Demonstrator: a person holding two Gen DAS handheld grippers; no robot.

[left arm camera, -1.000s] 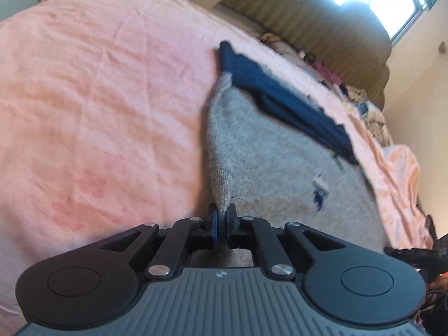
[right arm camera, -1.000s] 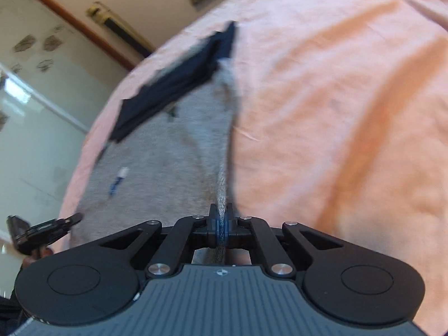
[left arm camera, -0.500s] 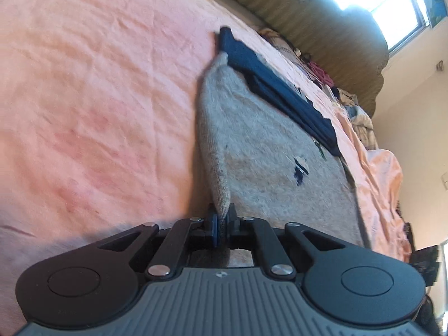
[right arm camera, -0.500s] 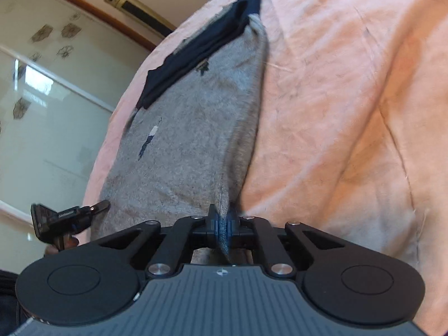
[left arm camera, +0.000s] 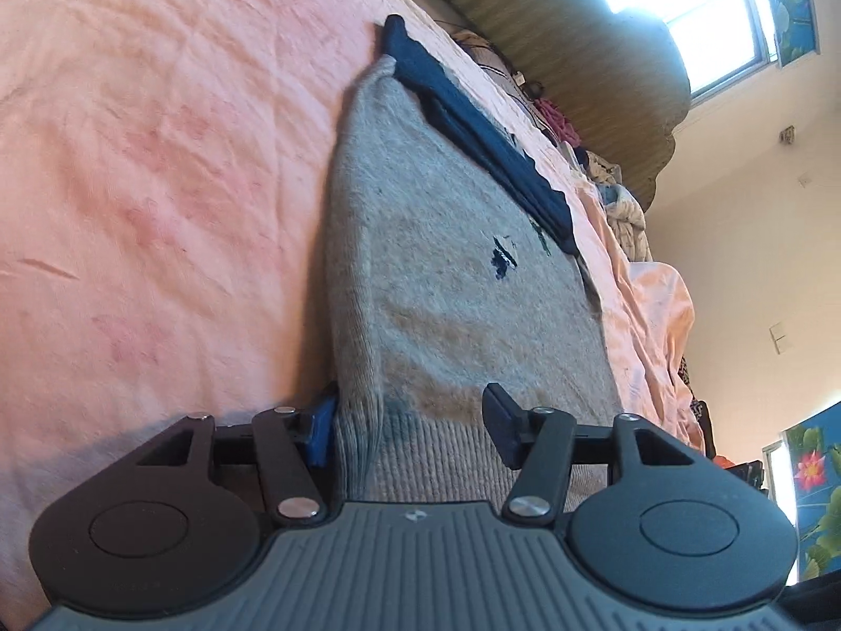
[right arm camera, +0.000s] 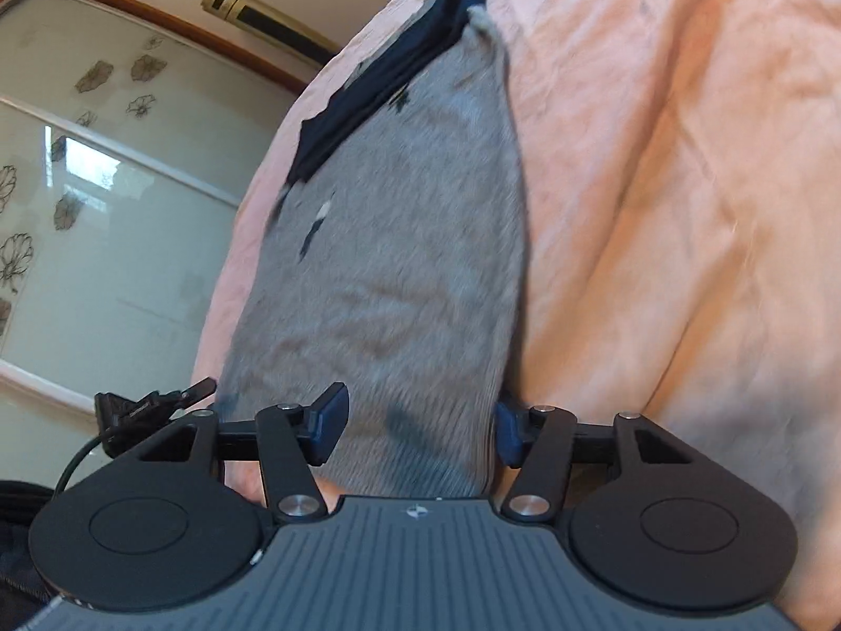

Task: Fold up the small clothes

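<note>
sweater (left arm camera: 462, 284) flat on bed sheet (left arm camera: 157, 168) | folded dark garment (left arm camera: 473, 126) on its far edge | headboard (left arm camera: 567, 52) behind

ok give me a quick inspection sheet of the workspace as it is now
surface: pink bedsheet, creased
job's things: grey knit garment lying flat, navy band along its far edge
clutter: heap of clothes by the headboard
grippers: left gripper and right gripper both opening, ribbed hem between the jaws of each, not pinched
cables: thin black cable in the right wrist view
surroundings: bright window, sliding glass door with flower motifs
</note>
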